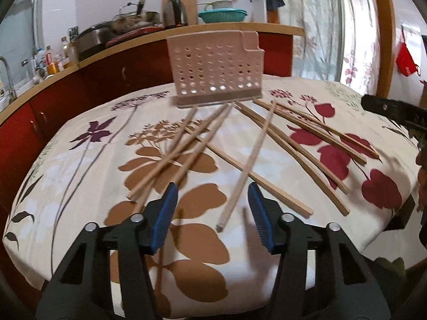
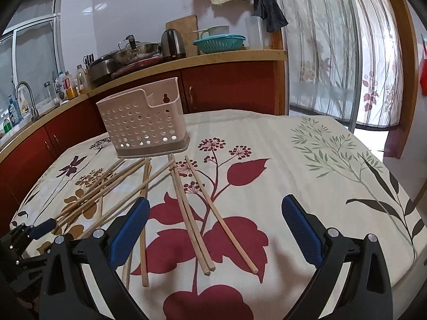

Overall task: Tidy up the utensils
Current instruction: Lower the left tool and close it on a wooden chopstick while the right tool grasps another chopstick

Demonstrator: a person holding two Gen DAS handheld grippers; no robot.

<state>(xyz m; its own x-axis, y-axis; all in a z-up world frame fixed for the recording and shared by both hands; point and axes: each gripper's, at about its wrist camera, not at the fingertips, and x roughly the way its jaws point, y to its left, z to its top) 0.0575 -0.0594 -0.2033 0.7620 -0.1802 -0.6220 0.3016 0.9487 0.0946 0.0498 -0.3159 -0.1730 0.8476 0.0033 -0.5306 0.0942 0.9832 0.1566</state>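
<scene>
Here both tongs stand wide open and hold nothing: the left tongs hover low over a crossed heap of pale wooden chopsticks, the right tongs above a neater pair. The perforated beige plastic utensil holder stands upright at their far ends on the floral-clothed bench. Best to close on one uncrossed stick mid-length, then lift it level.

No text is legible, perhaps from blur.
</scene>
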